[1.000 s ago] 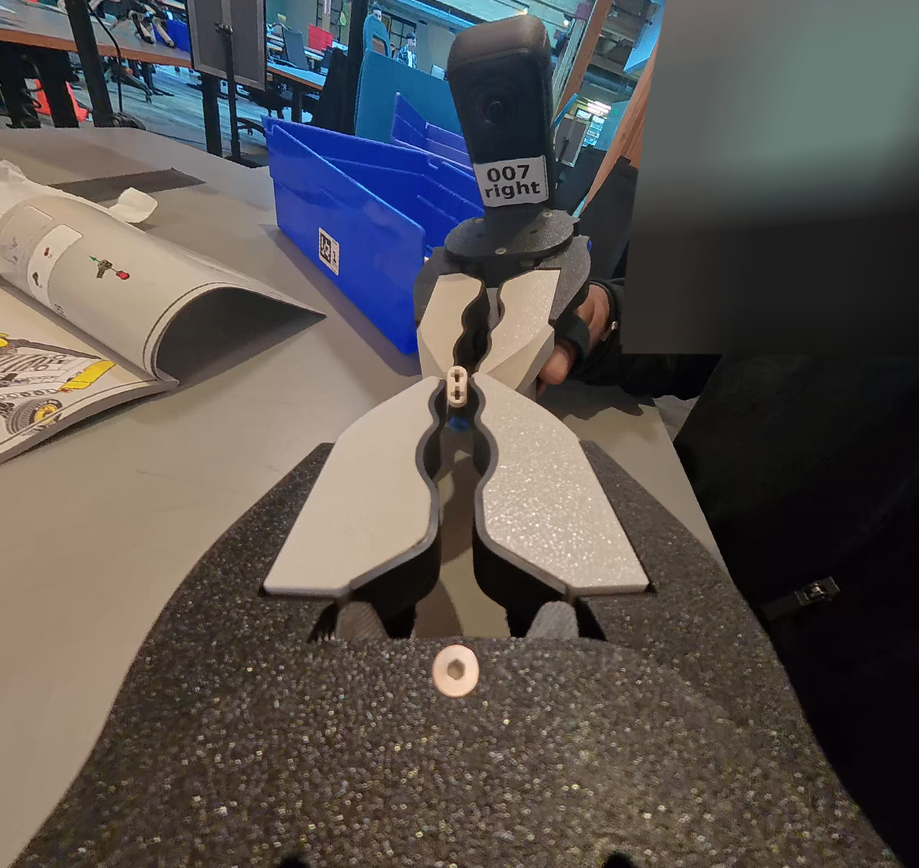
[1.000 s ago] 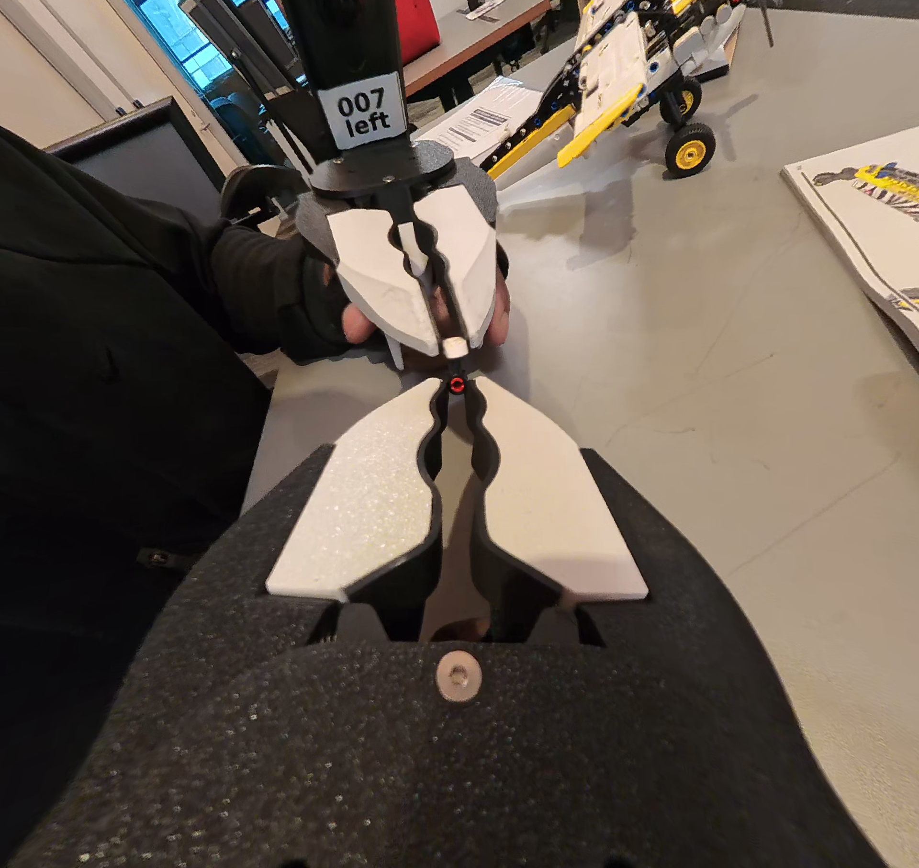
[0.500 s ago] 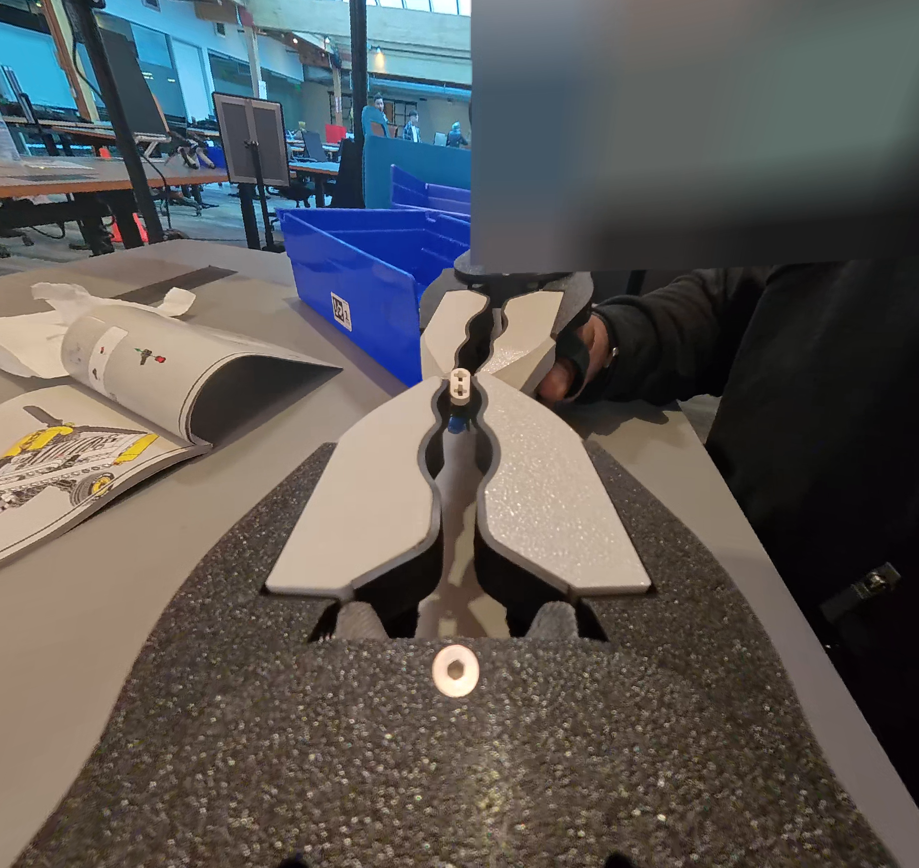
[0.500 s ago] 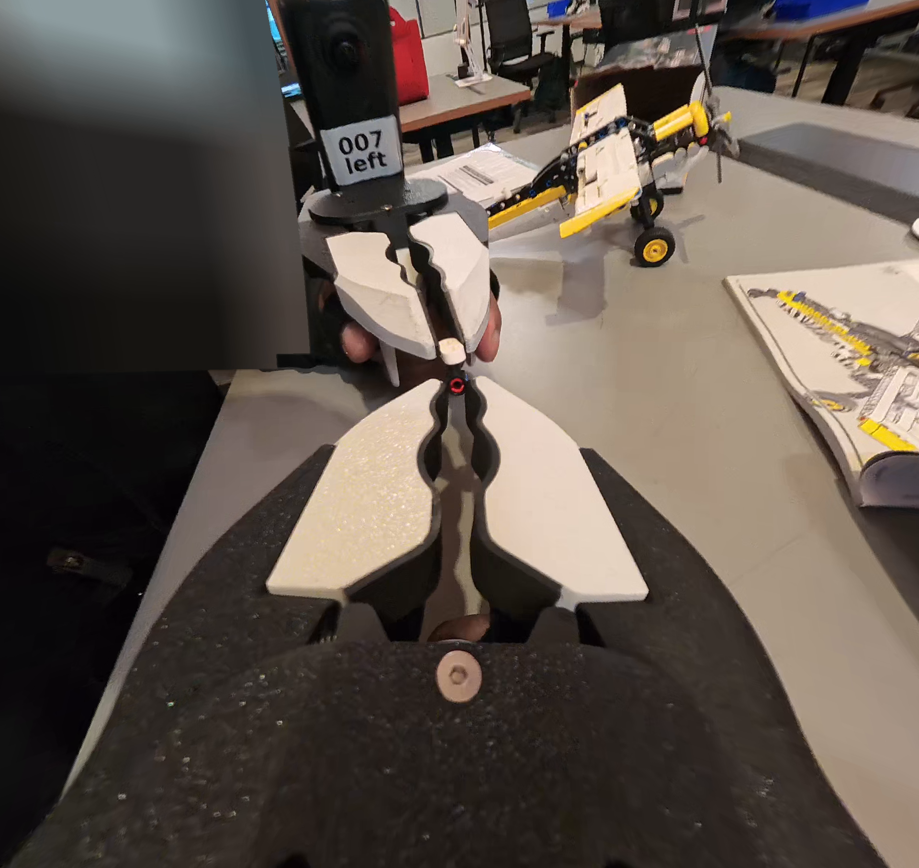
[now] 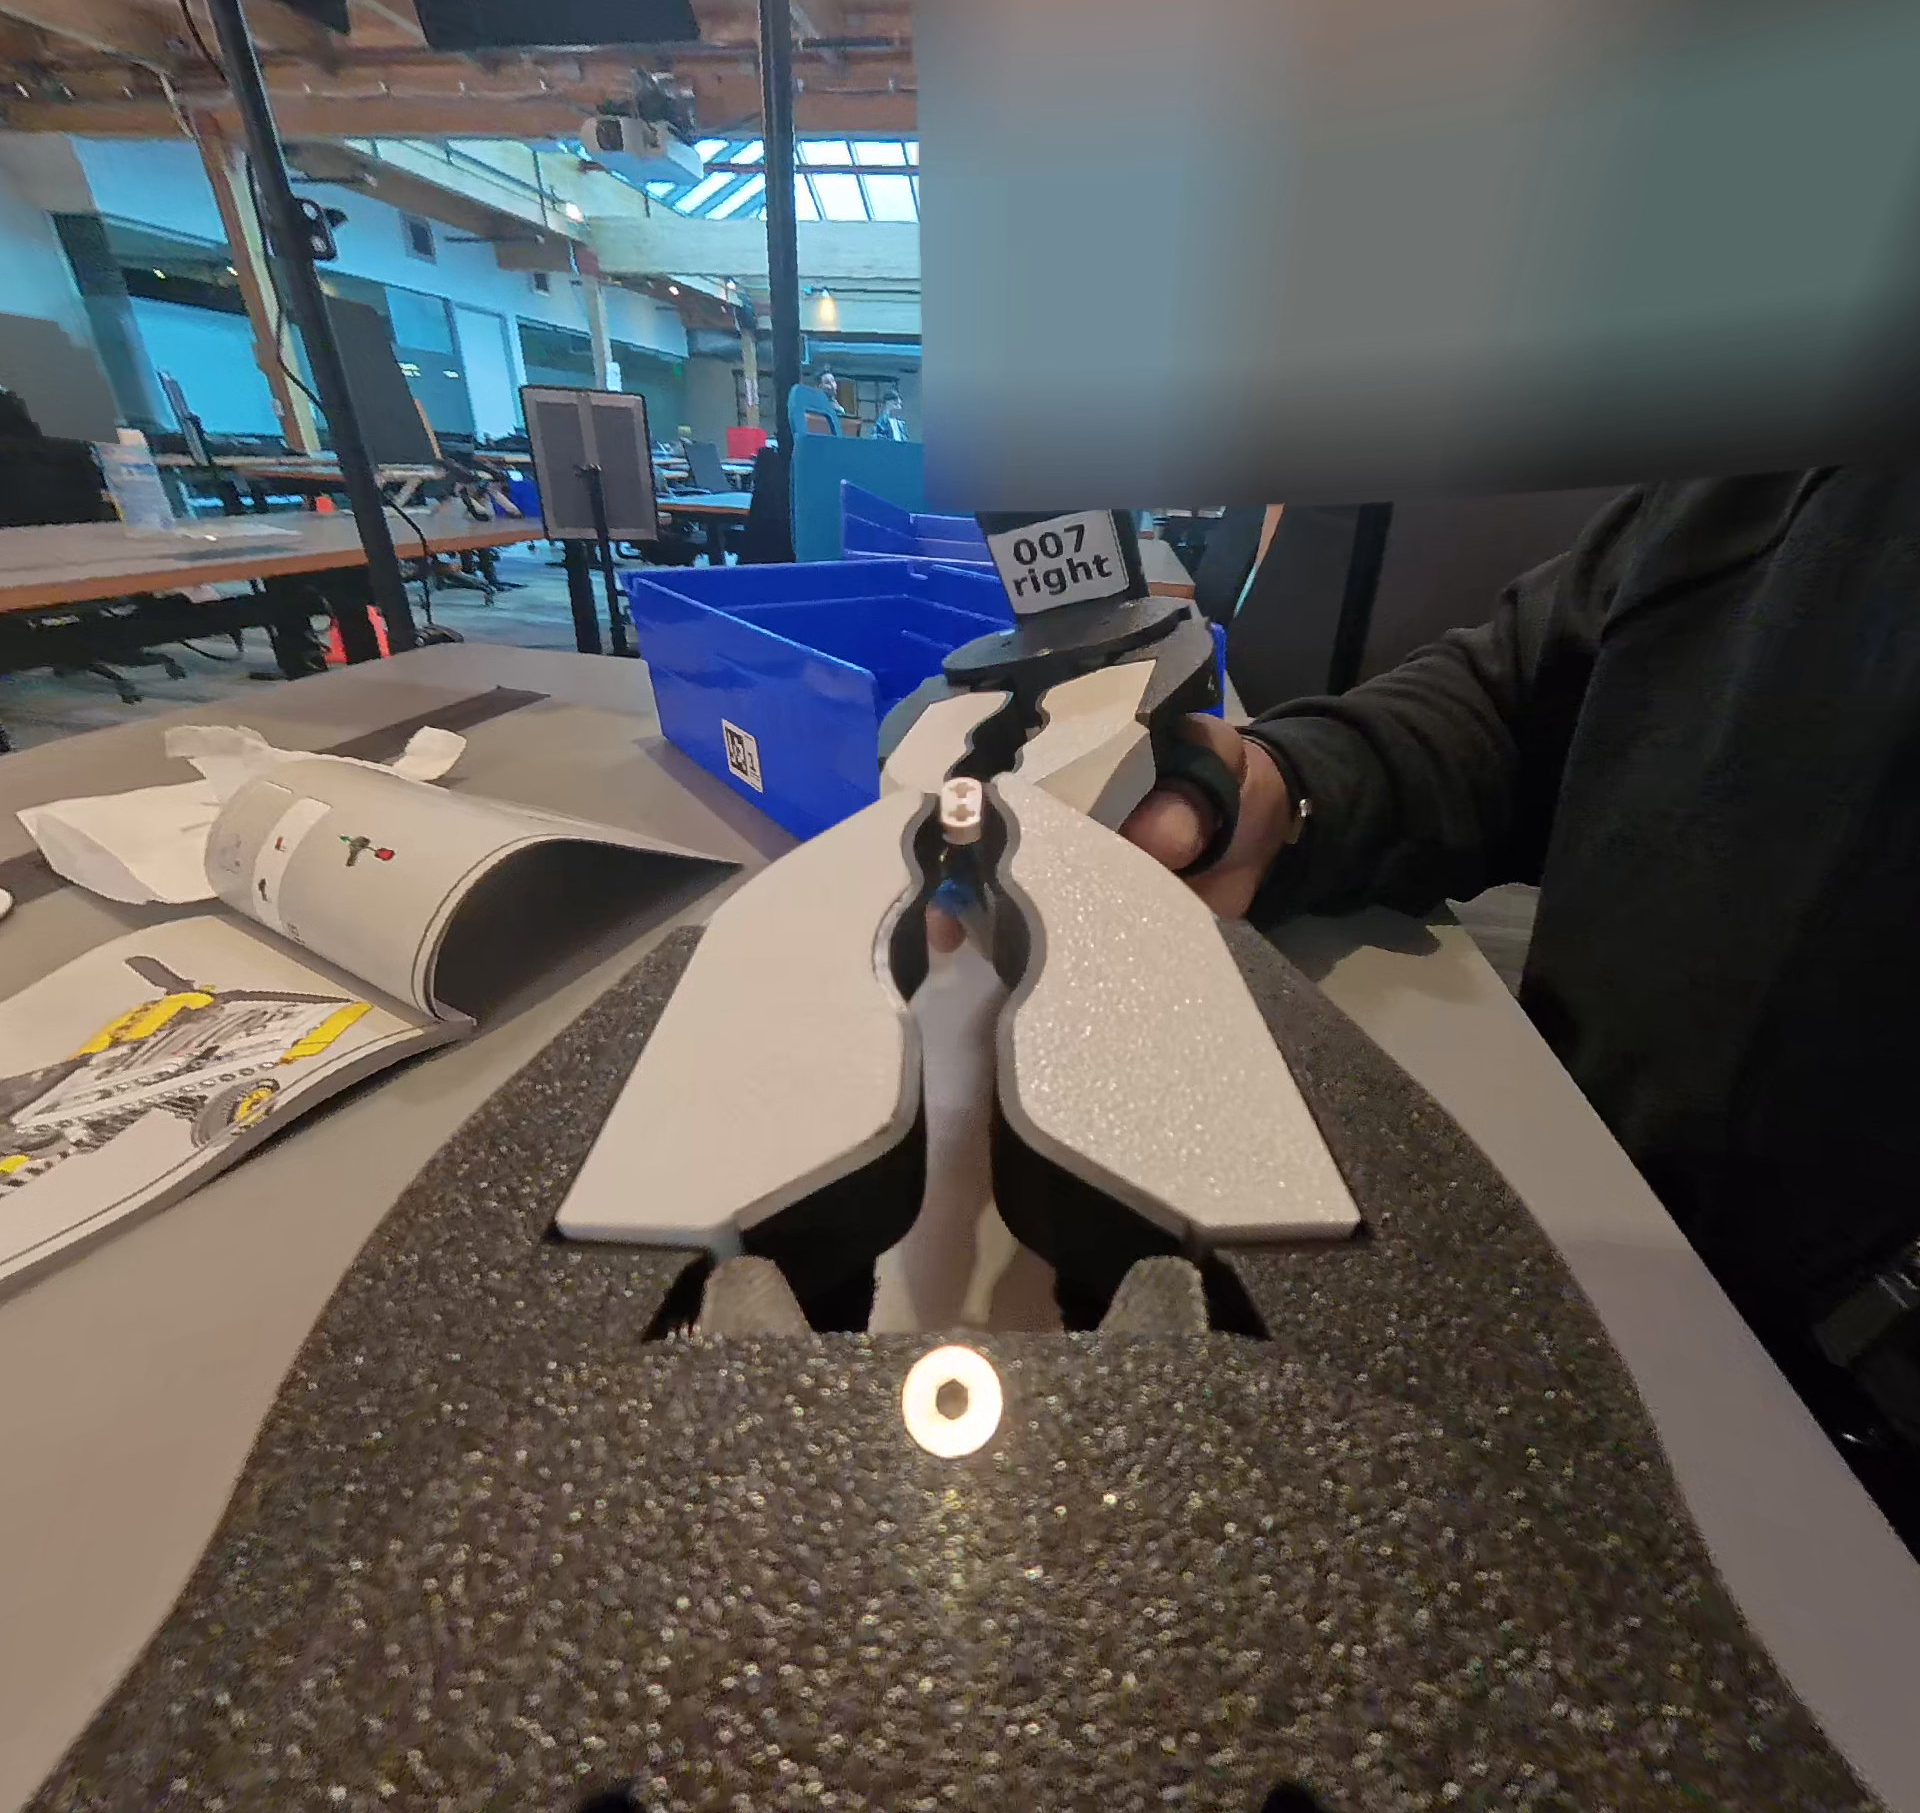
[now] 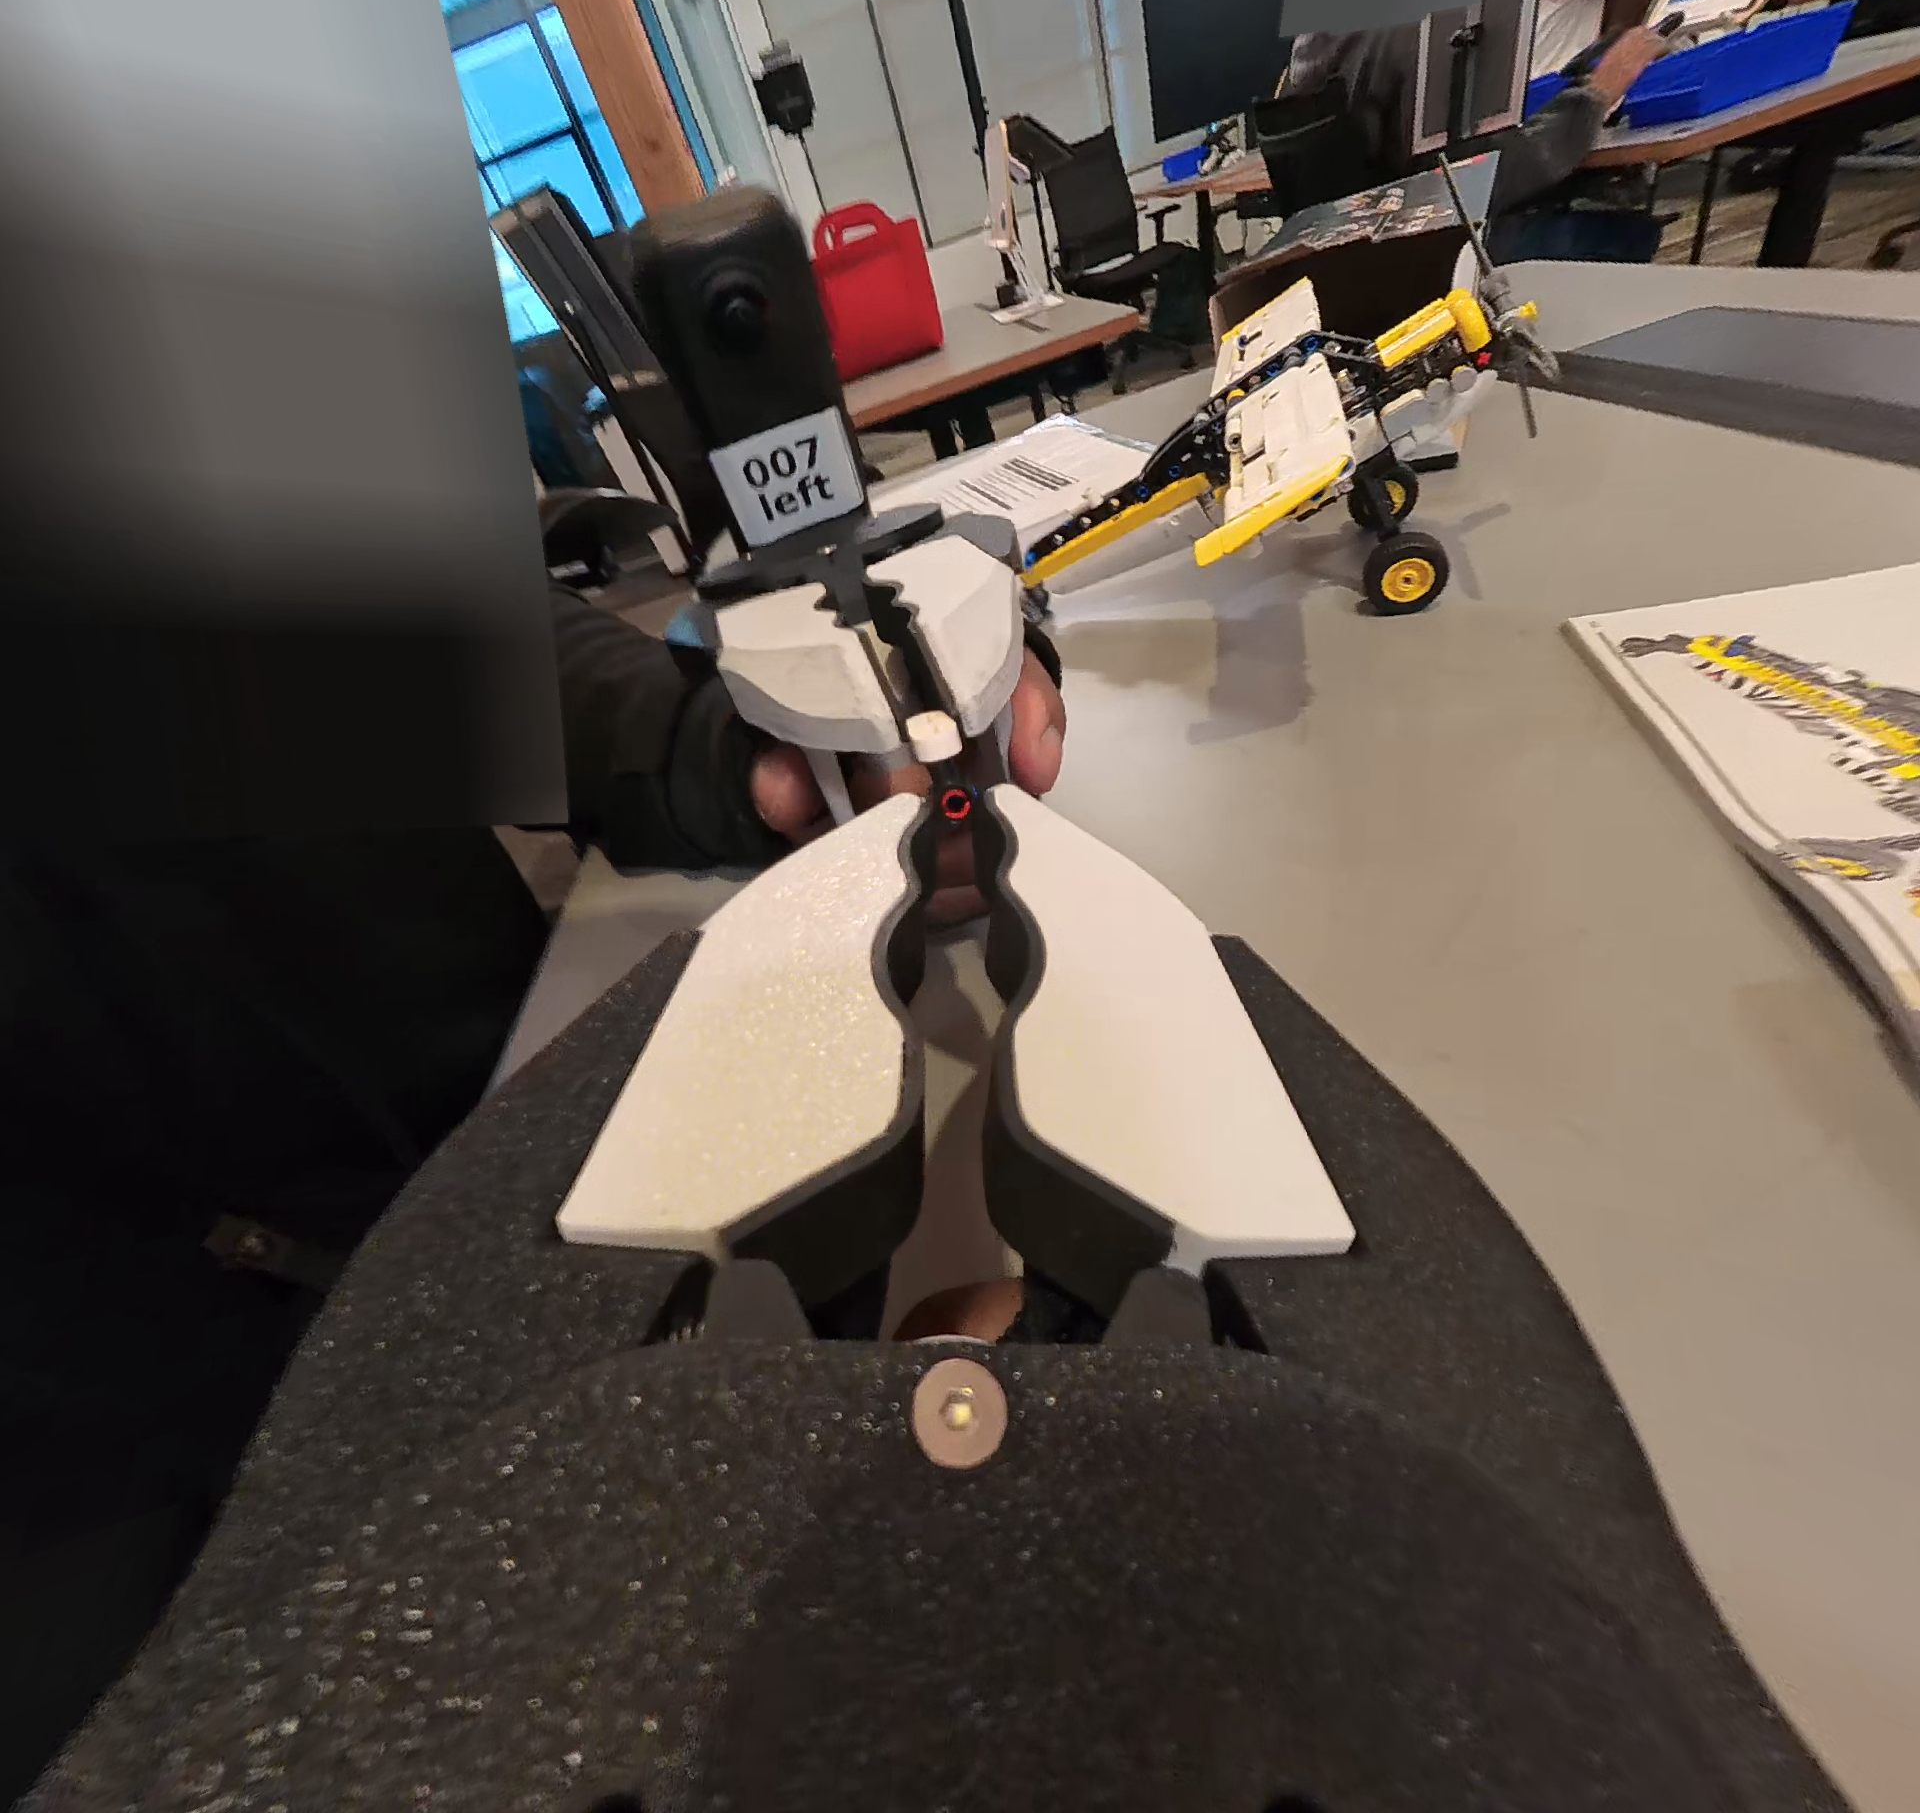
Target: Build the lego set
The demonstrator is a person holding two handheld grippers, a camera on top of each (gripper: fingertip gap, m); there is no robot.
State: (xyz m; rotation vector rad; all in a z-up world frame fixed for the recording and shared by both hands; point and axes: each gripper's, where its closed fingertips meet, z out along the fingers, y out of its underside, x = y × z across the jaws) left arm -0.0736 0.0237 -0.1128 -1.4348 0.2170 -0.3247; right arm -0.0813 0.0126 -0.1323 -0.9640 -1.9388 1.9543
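Note:
In the left wrist view my left gripper is shut on a small white connector piece with two cross holes in its end, held above the grey table. A blue bit shows in the gap just below it. My right gripper faces it tip to tip. In the right wrist view my right gripper is shut on a small black part with a red ring. That part reaches up to the white piece in the left gripper.
A blue bin stands behind the grippers. An open instruction booklet and crumpled white wrapping lie to the left. A yellow and white brick-built plane and the booklet lie on the table. A person in black sleeves holds both grippers. Left and right tips are no more than a few centimetres apart.
Both grippers have tilted upward and risen a little, still tip to tip. Both grasps are unchanged: the white piece and the black part stay where they were.

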